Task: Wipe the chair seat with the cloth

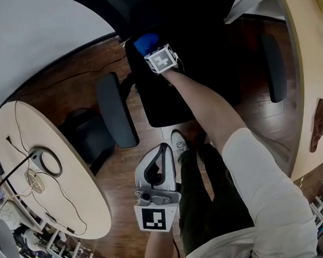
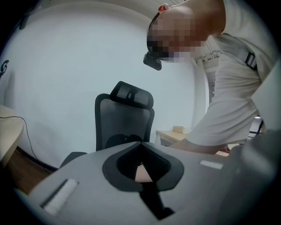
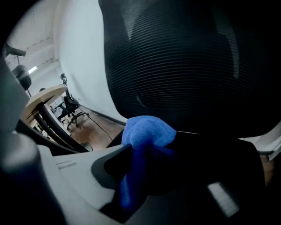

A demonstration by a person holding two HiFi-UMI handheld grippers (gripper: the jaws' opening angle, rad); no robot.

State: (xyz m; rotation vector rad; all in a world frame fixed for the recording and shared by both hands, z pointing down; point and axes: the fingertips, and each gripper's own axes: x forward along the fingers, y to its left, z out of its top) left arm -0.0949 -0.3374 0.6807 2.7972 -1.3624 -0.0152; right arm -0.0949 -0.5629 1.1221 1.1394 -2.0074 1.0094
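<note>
The black chair seat (image 1: 168,100) lies below me at the top middle of the head view. My right gripper (image 1: 148,47) reaches over the seat's far left corner, shut on a bunched blue cloth (image 1: 145,42). In the right gripper view the cloth (image 3: 147,132) bulges out between the jaws, close to the dark mesh backrest (image 3: 189,66). My left gripper (image 1: 163,148) hangs low beside my leg, away from the seat, shut and holding nothing. Its own view looks up at the person's bent torso (image 2: 232,96) and an office chair (image 2: 125,116).
Padded armrests flank the seat, one on the left (image 1: 116,109) and one on the right (image 1: 273,65). A round wooden table (image 1: 73,206) with cables stands at left, a wooden desk (image 1: 302,44) at right. My white shoe (image 1: 179,144) rests on the wood floor.
</note>
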